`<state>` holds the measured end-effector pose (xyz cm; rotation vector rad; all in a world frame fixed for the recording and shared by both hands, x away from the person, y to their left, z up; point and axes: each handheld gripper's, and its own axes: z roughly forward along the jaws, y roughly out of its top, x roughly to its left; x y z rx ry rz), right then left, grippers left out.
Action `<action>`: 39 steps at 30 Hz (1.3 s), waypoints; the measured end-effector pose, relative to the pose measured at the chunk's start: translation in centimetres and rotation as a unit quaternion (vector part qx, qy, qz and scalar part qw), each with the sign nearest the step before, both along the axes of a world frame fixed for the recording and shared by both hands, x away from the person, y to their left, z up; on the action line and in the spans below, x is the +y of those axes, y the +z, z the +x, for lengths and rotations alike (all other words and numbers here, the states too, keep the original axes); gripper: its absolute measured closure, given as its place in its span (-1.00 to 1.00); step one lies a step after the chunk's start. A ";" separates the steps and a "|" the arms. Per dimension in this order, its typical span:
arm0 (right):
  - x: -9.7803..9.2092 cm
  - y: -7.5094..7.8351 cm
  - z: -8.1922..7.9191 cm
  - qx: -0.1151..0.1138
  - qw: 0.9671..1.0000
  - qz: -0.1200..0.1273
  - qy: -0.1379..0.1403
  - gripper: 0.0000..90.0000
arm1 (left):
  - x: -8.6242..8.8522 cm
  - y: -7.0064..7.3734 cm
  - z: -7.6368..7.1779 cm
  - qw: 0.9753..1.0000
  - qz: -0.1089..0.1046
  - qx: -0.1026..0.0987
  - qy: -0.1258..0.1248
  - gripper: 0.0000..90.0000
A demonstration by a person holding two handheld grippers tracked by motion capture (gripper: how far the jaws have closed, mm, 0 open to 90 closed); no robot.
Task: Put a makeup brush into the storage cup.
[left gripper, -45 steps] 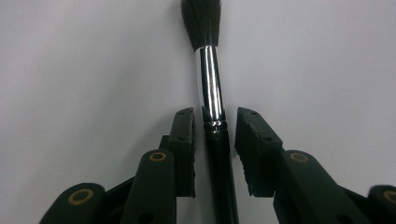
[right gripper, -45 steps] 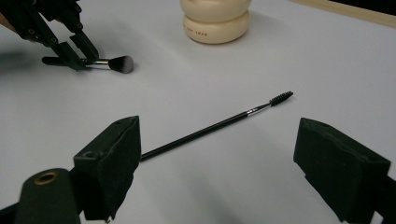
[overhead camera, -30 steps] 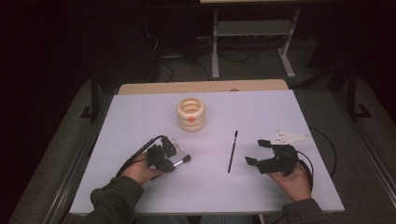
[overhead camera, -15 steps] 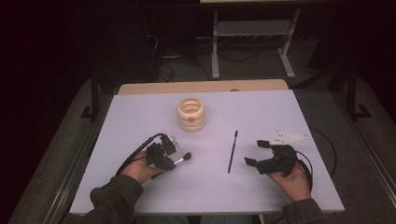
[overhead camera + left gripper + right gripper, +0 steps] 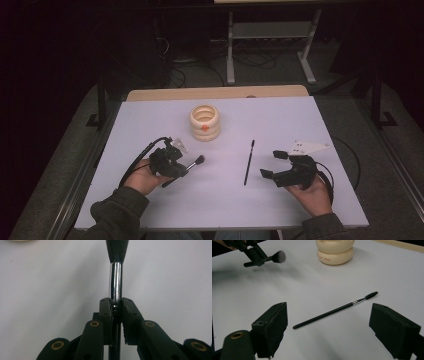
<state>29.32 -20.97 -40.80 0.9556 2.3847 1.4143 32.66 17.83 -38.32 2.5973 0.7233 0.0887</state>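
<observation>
My left gripper (image 5: pixel 176 167) is shut on a makeup brush (image 5: pixel 196 162), held a little above the white table at the near left. Its jaws clamp the shiny ferrule (image 5: pixel 115 280), and the dark bristles (image 5: pixel 117 250) point away from me. A thin black spoolie wand (image 5: pixel 249 161) lies flat on the table between the hands. My right gripper (image 5: pixel 271 164) stands open just right of the wand, and the wand (image 5: pixel 337 310) lies on the table beyond its wide-apart jaws. A cream ringed holder (image 5: pixel 205 122) stands upright at mid-table, farther back.
The white table (image 5: pixel 300 120) has a wooden strip (image 5: pixel 215 93) along its far edge. Cables trail from both grippers. A metal stand (image 5: pixel 270 45) is on the dark floor beyond the table. From the right gripper view, the left gripper (image 5: pixel 255 256) and the holder (image 5: pixel 335 251) are visible.
The left gripper has shifted the brush slightly up or away from me. The right gripper and the wand have not moved.
</observation>
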 end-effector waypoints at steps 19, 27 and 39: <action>2.4 0.9 0.3 0.017 0.998 -0.008 0.053 -0.67 | 1.1 2.1 -0.9 0.998 -0.051 -0.026 -0.008 0.76; 3.1 1.7 0.5 0.017 0.998 -0.007 0.068 -0.67 | 1.3 2.3 -1.0 0.997 -0.066 -0.032 -0.005 0.76; 4.5 2.6 1.4 0.023 0.996 -0.006 0.085 -0.66 | 1.7 2.9 -1.1 0.995 -0.093 -0.036 -0.008 0.76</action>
